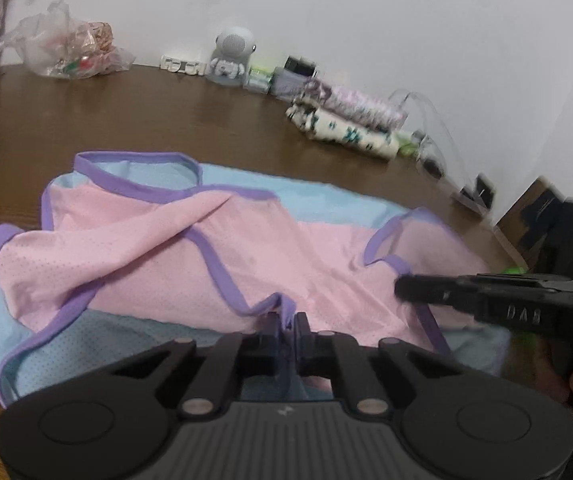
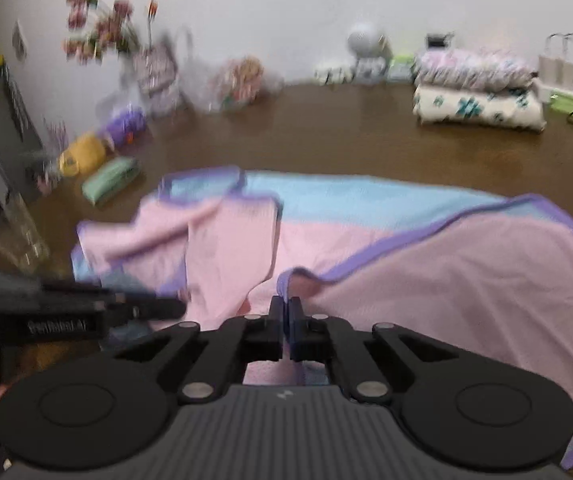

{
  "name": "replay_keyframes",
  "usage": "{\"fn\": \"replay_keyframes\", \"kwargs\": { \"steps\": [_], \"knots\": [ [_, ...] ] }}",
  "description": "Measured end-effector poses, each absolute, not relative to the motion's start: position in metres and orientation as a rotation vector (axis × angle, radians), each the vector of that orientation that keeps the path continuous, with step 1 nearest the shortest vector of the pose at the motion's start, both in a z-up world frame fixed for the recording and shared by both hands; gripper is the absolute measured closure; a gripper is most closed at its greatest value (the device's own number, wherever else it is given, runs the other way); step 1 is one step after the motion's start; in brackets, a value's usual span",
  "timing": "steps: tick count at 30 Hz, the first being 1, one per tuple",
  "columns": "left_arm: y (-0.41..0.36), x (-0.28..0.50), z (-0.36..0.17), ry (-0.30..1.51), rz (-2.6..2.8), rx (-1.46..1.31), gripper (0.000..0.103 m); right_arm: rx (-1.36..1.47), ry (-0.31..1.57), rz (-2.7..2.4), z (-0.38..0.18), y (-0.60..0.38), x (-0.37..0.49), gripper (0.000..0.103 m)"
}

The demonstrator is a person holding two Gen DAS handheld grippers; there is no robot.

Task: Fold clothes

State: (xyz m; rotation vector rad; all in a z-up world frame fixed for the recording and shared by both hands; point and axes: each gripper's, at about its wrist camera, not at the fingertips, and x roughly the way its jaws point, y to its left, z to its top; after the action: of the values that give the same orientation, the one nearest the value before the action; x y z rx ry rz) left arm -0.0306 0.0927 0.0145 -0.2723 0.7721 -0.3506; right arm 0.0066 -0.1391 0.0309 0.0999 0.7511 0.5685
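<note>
A pink and light blue mesh garment (image 1: 146, 248) with purple trim lies crumpled on the brown table (image 1: 206, 120). My left gripper (image 1: 288, 320) is shut on a fold of its purple edge at the near side. The right wrist view shows the same garment (image 2: 446, 280), and my right gripper (image 2: 286, 306) is shut on its purple hem, with pink cloth draping off to the right. Each gripper shows in the other's view: the right gripper (image 1: 402, 290) at the right, the left gripper (image 2: 178, 307) at the left. Both lie close together along the near edge.
A stack of folded clothes (image 2: 478, 92) sits at the back right by the wall. A plastic bag (image 1: 74, 48), a small white robot figure (image 1: 232, 56) and small boxes line the wall. Green (image 2: 110, 178) and yellow (image 2: 82, 156) bundles lie at the left.
</note>
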Motion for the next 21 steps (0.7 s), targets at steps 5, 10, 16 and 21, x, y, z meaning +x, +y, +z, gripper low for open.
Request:
{"fn": "replay_keyframes", "kwargs": {
  "steps": [5,10,16,21],
  "knots": [
    [0.098,-0.02,0.022,0.716,-0.301,-0.342,0.099,0.131,0.687,0.516,0.039,-0.146,0.017,0.101],
    [0.104,-0.026,0.012,0.712,-0.267,-0.343,0.082,0.13,0.724,0.435,0.023,-0.149,0.034,0.087],
    [0.133,-0.064,0.009,0.7,-0.364,-0.255,0.049,0.088,0.678,0.541,0.034,-0.193,-0.013,0.057],
    [0.136,-0.072,0.008,0.691,-0.435,-0.19,0.066,0.024,0.76,0.638,0.018,-0.19,-0.046,0.059]
  ]
}}
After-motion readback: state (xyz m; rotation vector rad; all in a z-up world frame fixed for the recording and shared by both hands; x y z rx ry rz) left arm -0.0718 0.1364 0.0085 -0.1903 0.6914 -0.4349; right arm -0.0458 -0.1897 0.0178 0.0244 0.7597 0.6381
